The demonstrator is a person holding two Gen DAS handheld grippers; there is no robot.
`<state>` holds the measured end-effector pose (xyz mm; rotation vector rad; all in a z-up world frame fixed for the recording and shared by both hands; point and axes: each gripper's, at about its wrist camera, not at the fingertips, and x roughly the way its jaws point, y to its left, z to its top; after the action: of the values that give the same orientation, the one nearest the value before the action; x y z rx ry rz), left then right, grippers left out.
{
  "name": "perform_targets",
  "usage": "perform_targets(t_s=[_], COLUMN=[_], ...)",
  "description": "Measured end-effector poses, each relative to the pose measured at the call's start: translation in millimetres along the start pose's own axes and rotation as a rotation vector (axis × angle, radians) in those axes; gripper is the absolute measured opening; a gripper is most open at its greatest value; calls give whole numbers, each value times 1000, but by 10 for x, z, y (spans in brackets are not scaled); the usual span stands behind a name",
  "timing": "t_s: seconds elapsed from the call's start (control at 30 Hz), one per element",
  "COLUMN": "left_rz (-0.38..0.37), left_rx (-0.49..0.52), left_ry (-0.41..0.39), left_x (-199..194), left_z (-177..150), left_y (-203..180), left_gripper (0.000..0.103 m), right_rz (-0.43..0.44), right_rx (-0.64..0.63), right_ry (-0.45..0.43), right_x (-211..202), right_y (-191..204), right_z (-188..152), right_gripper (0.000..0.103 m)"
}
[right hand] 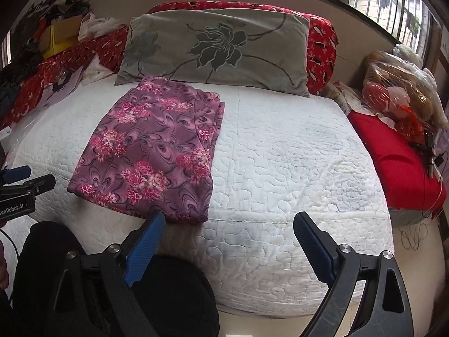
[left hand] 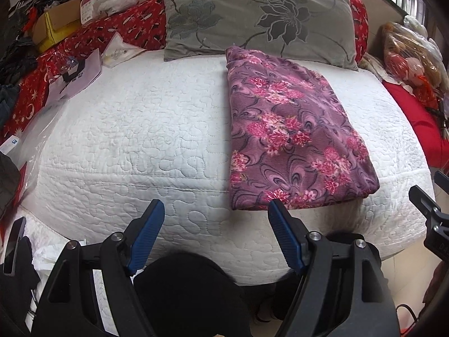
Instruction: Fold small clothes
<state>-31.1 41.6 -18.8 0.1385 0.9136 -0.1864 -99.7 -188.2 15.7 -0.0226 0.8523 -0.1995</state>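
Hovering at the bed's near edge, my left gripper gapes wide, holding nothing. Right of it the garment lies folded flat below the pillow; I judge one fold done, and the next needs a regrasp of its near hem. My right gripper is likewise wide and empty. Underlayers stay hidden.

Soft cloth over a quilted bed

The folded purple garment looks like matt, fuzzy fleece; the white mattress cover is stitched quilted cloth; gripper pads are ribbed blue plastic.
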Motion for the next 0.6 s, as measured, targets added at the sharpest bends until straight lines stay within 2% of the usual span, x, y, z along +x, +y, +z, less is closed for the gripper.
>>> perform_targets(t_s=[0.27, 0.6], left_rz=[-14, -50], left_rx=[7, 52], left_ry=[-26, -15], left_x=[-132, -223], left_z=[-63, -73], left_y=[-51, -193], left_gripper=[76, 76], right_rz=[-12, -36], right_rx=[25, 34], right_ry=[-19, -33], right_x=[-76, -145], right_y=[-37, -123], right_z=[-42, -67], right_gripper=[94, 94])
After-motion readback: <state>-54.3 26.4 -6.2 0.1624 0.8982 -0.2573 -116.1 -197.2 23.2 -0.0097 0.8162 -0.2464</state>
